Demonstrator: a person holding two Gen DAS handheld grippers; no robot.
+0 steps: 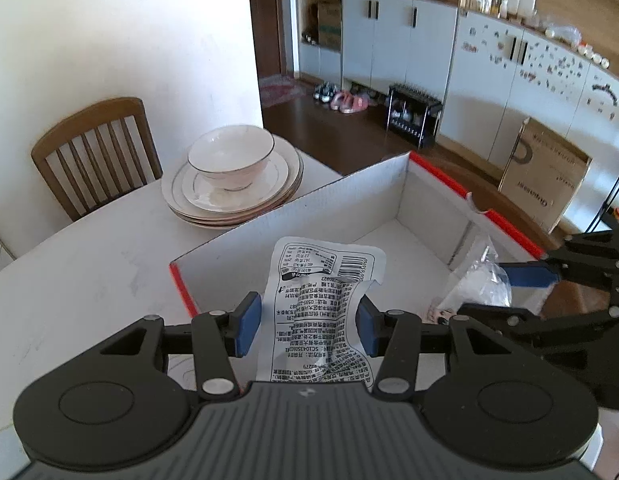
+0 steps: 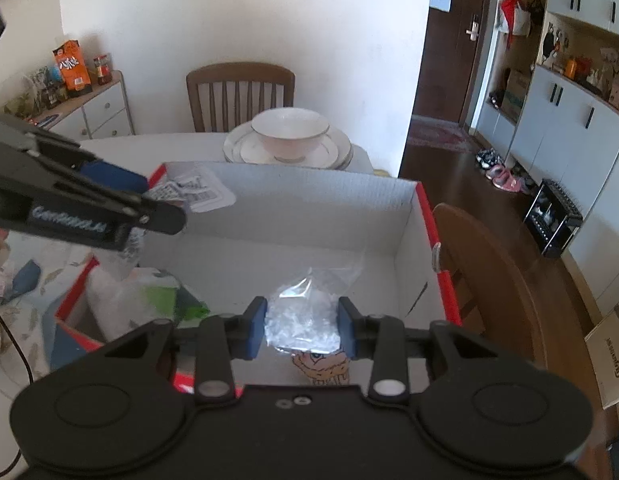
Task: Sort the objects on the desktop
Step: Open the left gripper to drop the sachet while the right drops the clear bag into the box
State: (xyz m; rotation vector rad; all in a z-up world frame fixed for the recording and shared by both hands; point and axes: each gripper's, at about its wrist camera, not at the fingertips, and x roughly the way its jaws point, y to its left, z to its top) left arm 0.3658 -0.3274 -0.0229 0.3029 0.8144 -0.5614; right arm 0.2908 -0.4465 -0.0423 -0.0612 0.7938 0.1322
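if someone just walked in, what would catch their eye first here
Two grippers over a white cardboard box with red edges: the left gripper clamps a printed white packet, the right gripper a clear plastic bag. Behind the box, a bowl sits on stacked plates.

The room has a white wall and a dark wooden floor. A brown wooden chair stands behind the white desk. Pale grey cupboards line the far side, beside a dark brown door. Daylight falls bright on the wall.
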